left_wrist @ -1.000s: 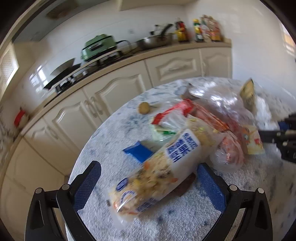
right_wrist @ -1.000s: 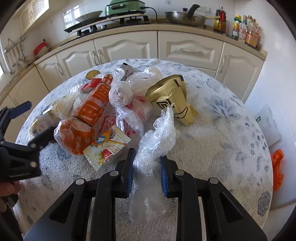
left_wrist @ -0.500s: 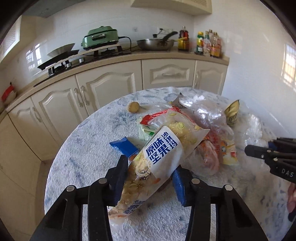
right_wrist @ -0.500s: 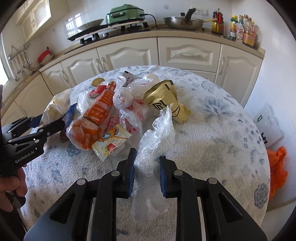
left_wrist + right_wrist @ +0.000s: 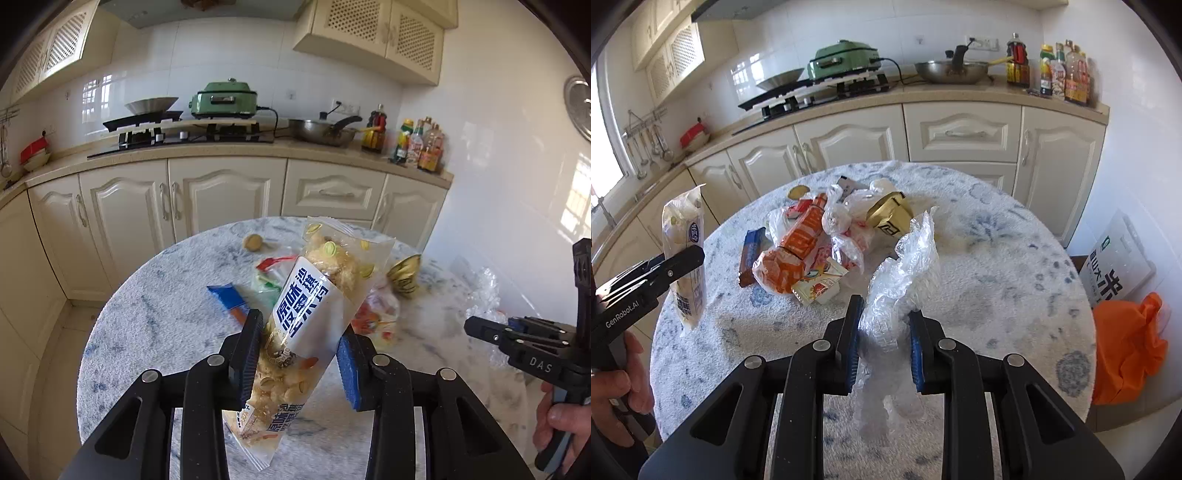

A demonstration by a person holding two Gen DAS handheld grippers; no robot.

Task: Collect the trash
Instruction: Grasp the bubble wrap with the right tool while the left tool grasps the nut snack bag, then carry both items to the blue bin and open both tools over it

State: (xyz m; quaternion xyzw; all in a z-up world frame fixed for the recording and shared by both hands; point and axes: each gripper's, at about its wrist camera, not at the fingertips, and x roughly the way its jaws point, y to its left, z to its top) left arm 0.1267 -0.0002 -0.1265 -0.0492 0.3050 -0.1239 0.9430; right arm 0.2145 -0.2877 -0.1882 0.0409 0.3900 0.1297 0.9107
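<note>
A long clear snack bag [image 5: 314,295] with a white and blue label hangs tilted above the round marble table [image 5: 155,314]. My left gripper [image 5: 299,332] grips its middle, jaws still closing on it; the same snack bag [image 5: 683,236] shows at the left of the right wrist view. My right gripper [image 5: 886,314] is shut on a crumpled clear plastic wrap [image 5: 908,258], held off the table. A pile of trash lies mid-table: an orange bag [image 5: 798,251], a gold bag [image 5: 890,218], a blue wrapper [image 5: 751,251] and clear bags.
A small round brown item [image 5: 253,242] sits at the table's far side. An orange bag [image 5: 1126,343] and a white sack [image 5: 1115,266] lie on the floor to the right. Cream cabinets and a counter with a stove stand behind. A person's hand [image 5: 613,391] holds the left handle.
My left gripper went from wide open around the snack bag to gripping it, then lifted it off the table and rolled it upright. The right gripper rose with the plastic wrap.
</note>
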